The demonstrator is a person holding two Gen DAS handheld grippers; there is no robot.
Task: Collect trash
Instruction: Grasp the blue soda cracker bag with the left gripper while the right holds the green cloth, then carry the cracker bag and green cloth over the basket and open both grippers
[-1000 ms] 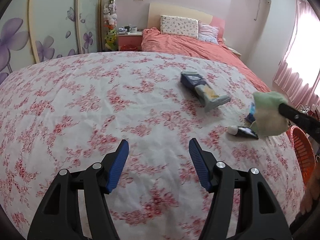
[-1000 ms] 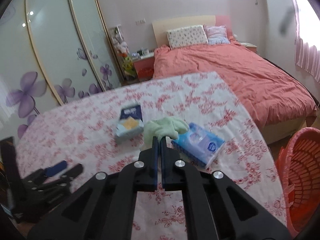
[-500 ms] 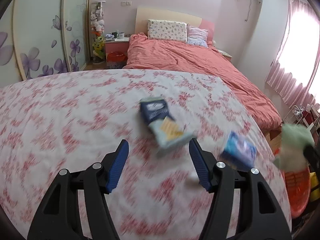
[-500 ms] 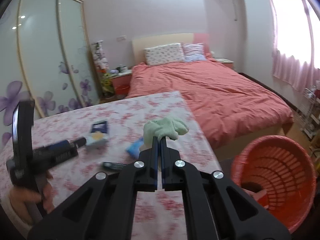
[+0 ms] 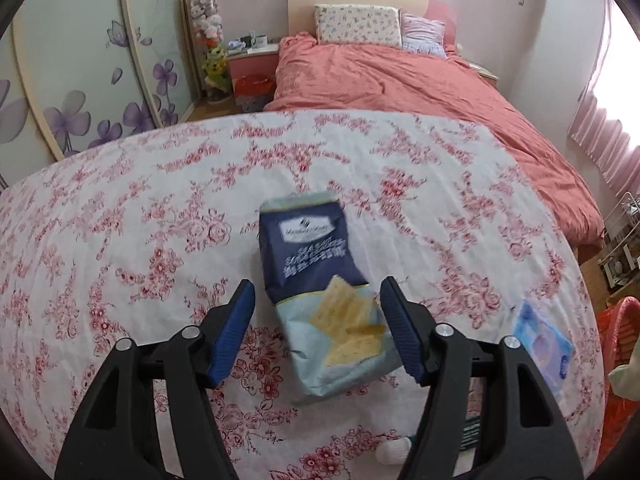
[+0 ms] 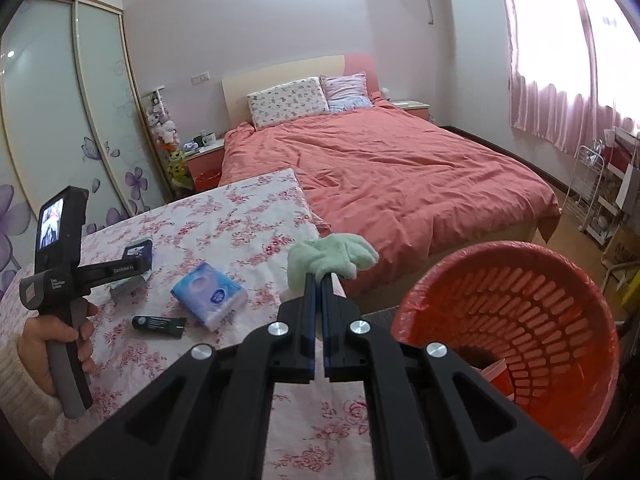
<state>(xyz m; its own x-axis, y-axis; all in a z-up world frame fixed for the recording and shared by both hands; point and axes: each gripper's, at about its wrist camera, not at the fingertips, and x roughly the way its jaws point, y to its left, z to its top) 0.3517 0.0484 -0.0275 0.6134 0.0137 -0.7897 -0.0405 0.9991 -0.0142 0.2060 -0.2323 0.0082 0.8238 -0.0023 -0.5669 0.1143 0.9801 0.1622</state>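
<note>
Right gripper (image 6: 318,280): we hold its fingers clamped on a crumpled green cloth (image 6: 330,258), just left of the red basket (image 6: 560,344) rim. Basket: slatted, lined with red plastic, a red carton-like item (image 6: 498,376) at its bottom (otherwise too dark to tell). Left gripper (image 5: 318,320): our fingers spread wide, hovering either side of the near end of a cracker packet (image 5: 324,300) on the flowered counter (image 5: 120,240). To the right: blue tissue pack (image 5: 542,340); nearer, dark tube (image 6: 159,324).
</note>
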